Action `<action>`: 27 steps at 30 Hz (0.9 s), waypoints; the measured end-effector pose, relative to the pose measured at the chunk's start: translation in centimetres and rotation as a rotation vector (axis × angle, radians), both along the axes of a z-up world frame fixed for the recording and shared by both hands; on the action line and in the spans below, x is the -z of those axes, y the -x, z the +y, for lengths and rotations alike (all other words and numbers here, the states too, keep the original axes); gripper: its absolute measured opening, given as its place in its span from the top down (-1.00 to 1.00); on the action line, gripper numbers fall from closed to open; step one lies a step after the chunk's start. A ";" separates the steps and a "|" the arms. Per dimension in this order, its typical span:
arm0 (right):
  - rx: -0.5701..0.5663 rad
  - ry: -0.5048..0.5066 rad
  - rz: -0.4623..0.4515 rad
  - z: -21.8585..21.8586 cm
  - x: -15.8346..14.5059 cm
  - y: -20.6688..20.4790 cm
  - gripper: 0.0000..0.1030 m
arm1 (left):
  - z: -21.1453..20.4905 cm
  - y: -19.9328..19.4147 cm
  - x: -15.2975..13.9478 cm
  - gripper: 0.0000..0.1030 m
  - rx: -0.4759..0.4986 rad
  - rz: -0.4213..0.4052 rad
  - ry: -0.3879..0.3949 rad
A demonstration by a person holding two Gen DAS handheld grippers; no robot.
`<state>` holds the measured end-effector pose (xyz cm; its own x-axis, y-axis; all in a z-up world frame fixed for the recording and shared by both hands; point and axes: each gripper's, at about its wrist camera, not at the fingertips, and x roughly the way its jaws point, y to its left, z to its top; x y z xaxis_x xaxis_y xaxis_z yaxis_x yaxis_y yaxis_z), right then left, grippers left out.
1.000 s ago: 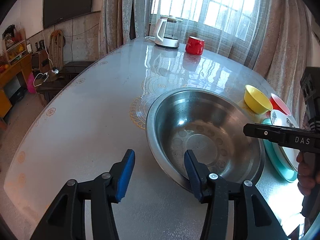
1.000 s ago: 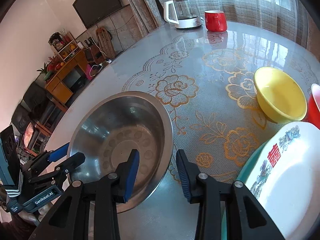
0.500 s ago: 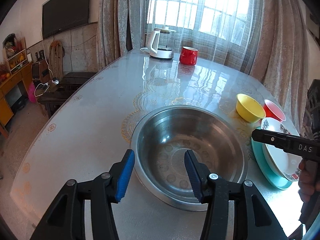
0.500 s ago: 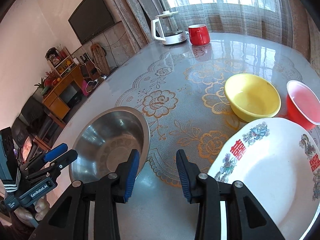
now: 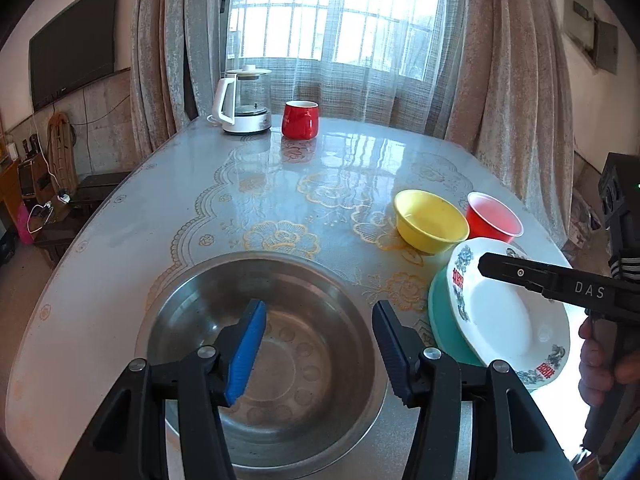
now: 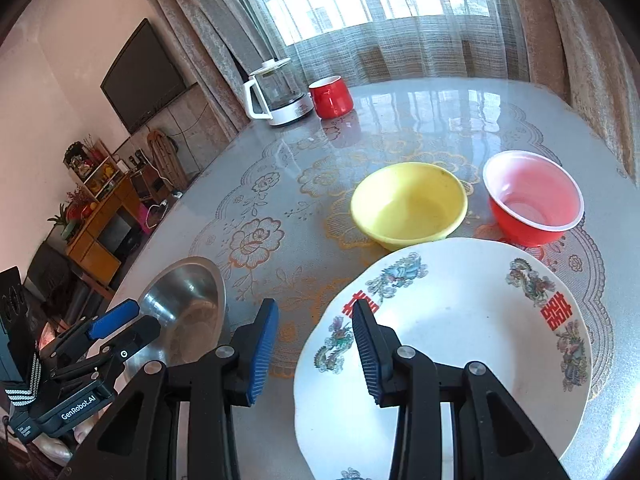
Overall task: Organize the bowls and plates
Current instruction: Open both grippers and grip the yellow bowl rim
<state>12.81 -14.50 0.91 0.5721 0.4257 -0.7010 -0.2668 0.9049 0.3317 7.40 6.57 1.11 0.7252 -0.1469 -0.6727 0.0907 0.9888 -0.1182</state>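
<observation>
Left gripper [image 5: 318, 344] above steel basin [image 5: 276, 344], fingers opening, nothing between. Right gripper [image 6: 314, 344] over painted white plate [image 6: 460, 344], fingers apart, gripping nothing.

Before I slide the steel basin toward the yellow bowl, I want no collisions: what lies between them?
Nothing: bare tablecloth separates the steel basin from the yellow bowl, shown in the left wrist view.

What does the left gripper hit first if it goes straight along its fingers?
Most likely the steel basin: the left gripper, its jaws opening with nothing between them, points down into the basin's inside, so probably its bottom. Depth is unclear.
</observation>
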 end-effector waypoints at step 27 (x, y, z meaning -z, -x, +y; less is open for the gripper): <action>0.273 0.040 0.177 -6.8 3.3 -12.8 0.41 | -6.9 -14.4 2.0 -0.06 0.024 0.227 0.160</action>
